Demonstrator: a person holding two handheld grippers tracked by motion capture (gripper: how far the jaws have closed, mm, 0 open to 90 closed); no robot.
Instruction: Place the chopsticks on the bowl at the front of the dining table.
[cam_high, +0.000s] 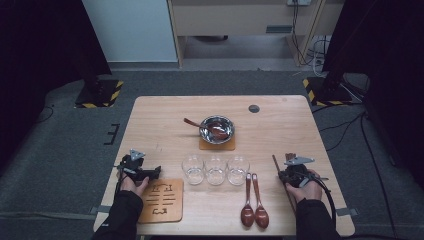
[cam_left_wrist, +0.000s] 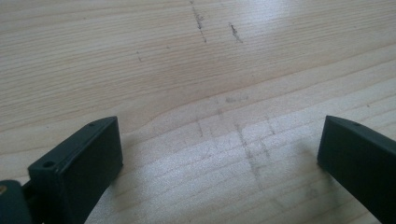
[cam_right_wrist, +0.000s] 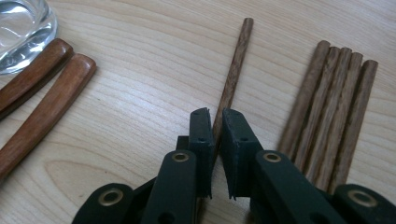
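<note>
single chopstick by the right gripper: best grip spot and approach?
Grip the single chopstick on its shaft near the close end, from above, jaws straddling its width. It lies flat on the table, apart from the bundle of chopsticks, so both sides are free. The right gripper is already shut on it there.

Chopstick (cam_right_wrist: 232, 74) lower end behind tool (cam_right_wrist: 216, 122)

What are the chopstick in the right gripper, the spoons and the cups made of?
The single chopstick, clamped in the right gripper, looks like dark, matte wood: grain streaks run along it. The two spoons seem wooden too, reddish-brown with a smooth sheen, perhaps lacquered. The three cups look like clear glass, since the table shows through them; clear plastic is possible.
</note>
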